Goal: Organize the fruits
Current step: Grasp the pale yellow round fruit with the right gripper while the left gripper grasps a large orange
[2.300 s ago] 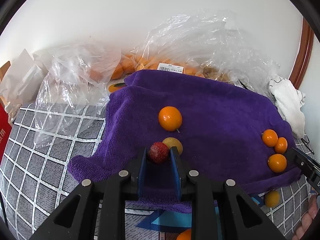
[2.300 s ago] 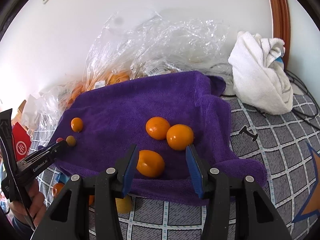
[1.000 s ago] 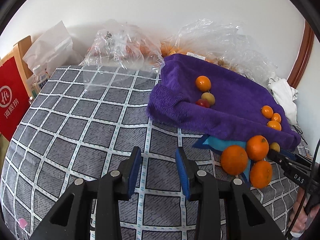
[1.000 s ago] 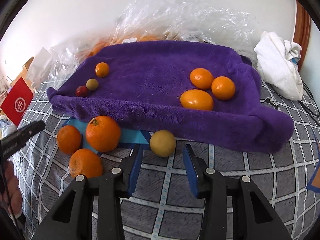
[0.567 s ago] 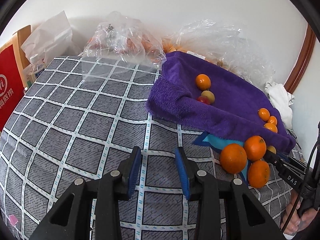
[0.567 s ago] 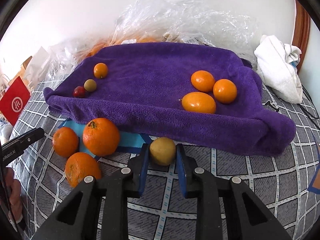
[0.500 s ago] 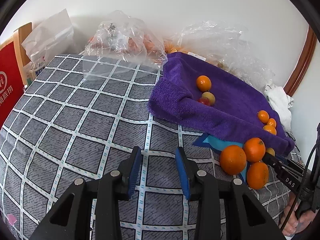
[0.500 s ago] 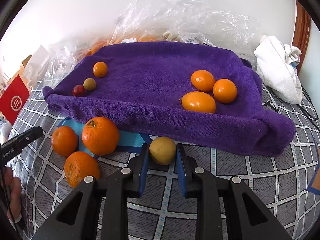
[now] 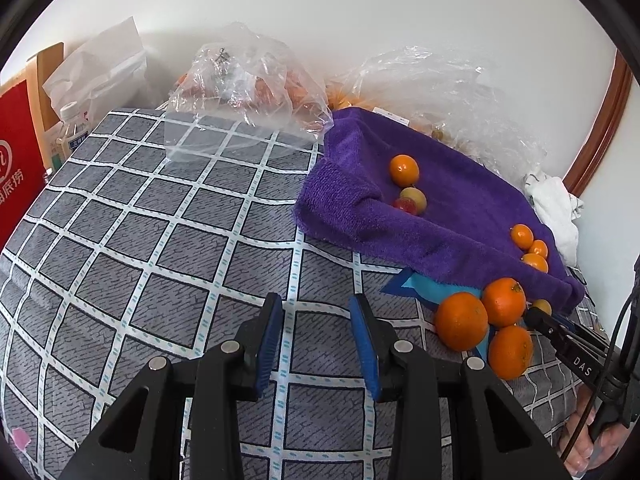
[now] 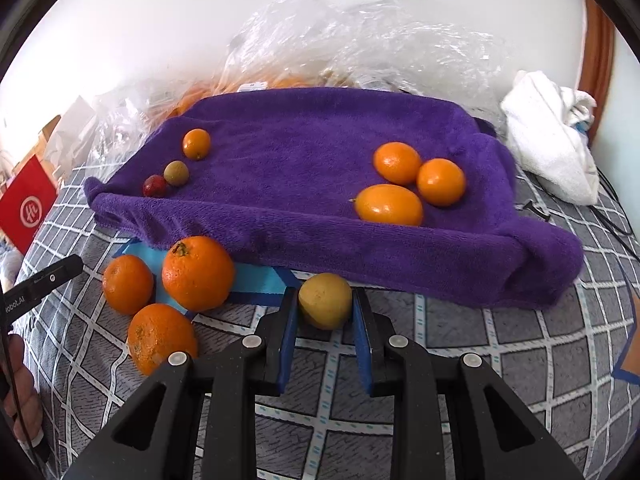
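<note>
Tongs (image 10: 325,312) in my right hand grip a yellowish fruit (image 10: 325,300) on the checked cloth (image 9: 160,240), just in front of the purple towel's (image 10: 320,160) near edge; the blue pads press it from both sides. Right view shows that grip plainly; from the left view the same fruit (image 9: 542,306) is only a sliver behind the oranges, with the right tongs' black tip beside it. Left view alone takes in the clear bag (image 9: 248,80), the red sign (image 9: 16,168) and a bottle (image 9: 72,128) at the far left. My left tongs (image 9: 316,332) stand at a narrow gap over bare cloth, holding nothing. Three big oranges (image 10: 198,272) sit just left of the gripped fruit. On the towel lie three orange fruits (image 10: 400,184) at right, and a small orange, a greenish one and a red one (image 10: 155,186) at left. A second ago the right tongs stood apart around the fruit; they have since closed onto it. The fruit is near round, so I cannot tell a long axis. The oval orange fruit (image 10: 389,205) lies with its long axis across the picture.
</note>
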